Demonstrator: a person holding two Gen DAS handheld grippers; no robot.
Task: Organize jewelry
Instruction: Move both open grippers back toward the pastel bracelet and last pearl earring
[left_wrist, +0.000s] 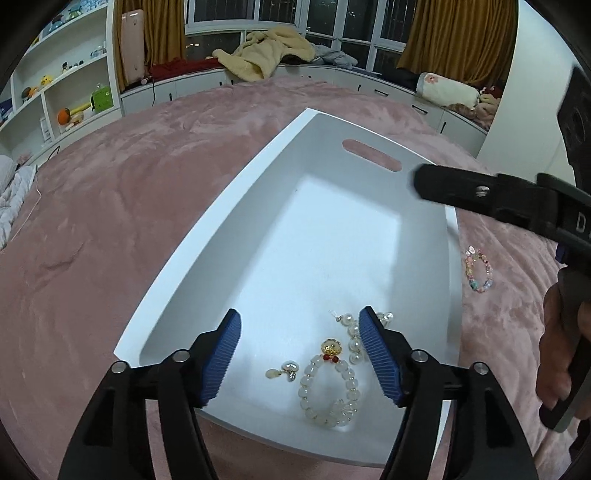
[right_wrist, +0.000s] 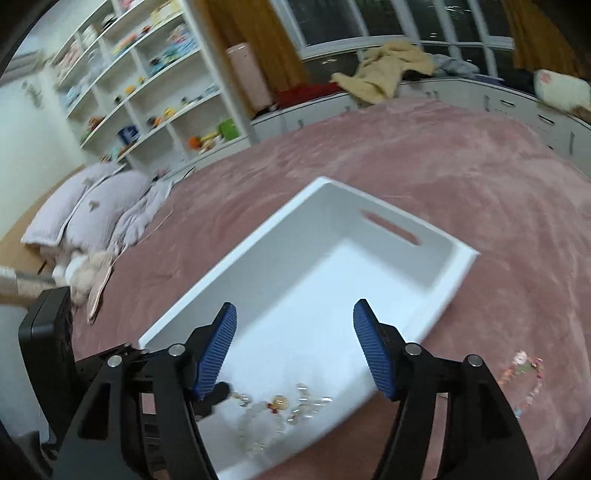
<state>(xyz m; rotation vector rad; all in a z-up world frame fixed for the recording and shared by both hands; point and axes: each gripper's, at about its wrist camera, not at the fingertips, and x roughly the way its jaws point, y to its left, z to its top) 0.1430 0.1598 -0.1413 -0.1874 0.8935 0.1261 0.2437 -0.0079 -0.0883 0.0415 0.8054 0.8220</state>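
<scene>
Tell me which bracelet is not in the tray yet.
The colourful bead bracelet, lying on the pink blanket right of the tray. The white bead bracelet already lies inside it.
</scene>
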